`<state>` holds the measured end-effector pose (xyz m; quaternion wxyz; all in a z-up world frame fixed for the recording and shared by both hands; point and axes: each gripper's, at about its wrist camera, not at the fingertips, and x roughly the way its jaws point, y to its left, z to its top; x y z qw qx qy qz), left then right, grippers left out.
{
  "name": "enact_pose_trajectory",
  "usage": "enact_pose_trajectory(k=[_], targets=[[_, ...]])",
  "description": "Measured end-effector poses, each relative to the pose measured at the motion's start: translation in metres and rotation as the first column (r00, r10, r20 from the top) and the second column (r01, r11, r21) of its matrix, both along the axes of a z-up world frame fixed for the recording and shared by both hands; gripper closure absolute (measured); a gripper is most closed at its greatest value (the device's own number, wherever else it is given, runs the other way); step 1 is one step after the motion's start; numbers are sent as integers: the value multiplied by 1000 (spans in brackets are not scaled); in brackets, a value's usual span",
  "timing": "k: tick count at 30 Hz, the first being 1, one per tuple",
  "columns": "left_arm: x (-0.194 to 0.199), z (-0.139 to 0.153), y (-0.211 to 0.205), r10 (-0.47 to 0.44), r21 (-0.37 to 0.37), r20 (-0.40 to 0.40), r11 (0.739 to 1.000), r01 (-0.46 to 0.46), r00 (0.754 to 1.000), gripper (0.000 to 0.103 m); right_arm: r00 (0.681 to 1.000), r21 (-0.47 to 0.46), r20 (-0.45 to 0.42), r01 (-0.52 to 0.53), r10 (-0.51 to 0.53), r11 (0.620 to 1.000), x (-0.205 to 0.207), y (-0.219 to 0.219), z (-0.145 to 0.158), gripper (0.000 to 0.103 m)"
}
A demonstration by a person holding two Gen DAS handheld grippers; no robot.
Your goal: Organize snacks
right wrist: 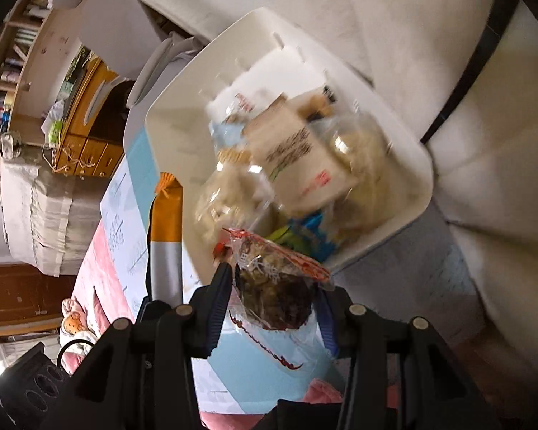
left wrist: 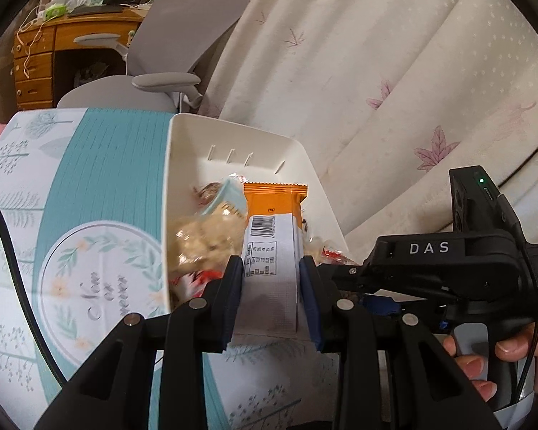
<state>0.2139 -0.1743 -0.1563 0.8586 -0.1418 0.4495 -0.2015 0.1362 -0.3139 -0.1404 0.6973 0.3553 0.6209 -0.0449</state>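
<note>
Bin [left wrist: 183, 150], white and already piled with snacks, sits on the patterned table [left wrist: 100, 186]. Left gripper [left wrist: 270, 268] clamps 1 orange bar [left wrist: 272, 222] near its rim; right gripper [right wrist: 272, 286] grips 1 dark snack packet [right wrist: 272, 279]. Best carry both fully over the bin, then release.

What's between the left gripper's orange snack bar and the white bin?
Nothing visible. The left gripper holds the orange snack bar just at the white bin's near rim; the top is open, though other snacks already fill the bottom.
</note>
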Motion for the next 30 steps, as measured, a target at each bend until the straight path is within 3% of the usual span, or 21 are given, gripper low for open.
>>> enact_pose_trajectory(k=[9,10,12,14,20,30], targets=[[34,2,-28,45,55,-25,998,-44,999,70,1000,25,8,-17,17,1000,27,-30,-15,59],[35,2,-28,50,60,-33,997,-48,998,68,1000,27,12,-28,28,999,29,-30,-16,59],[37,1,-27,64,80,-61,995,-59,996,44,999,37,15,-46,45,998,33,-31,-21,58],[38,-1,-24,89,108,-93,991,-79,992,35,998,66,43,-53,50,996,34,-31,-24,58],[30,-5,-3,145,143,-166,982,-121,975,28,995,80,87,-55,48,995,28,-27,-20,41],[-4,-7,39,187,174,-227,973,-149,956,19,992,126,122,-50,35,991,-2,-8,-24,37]])
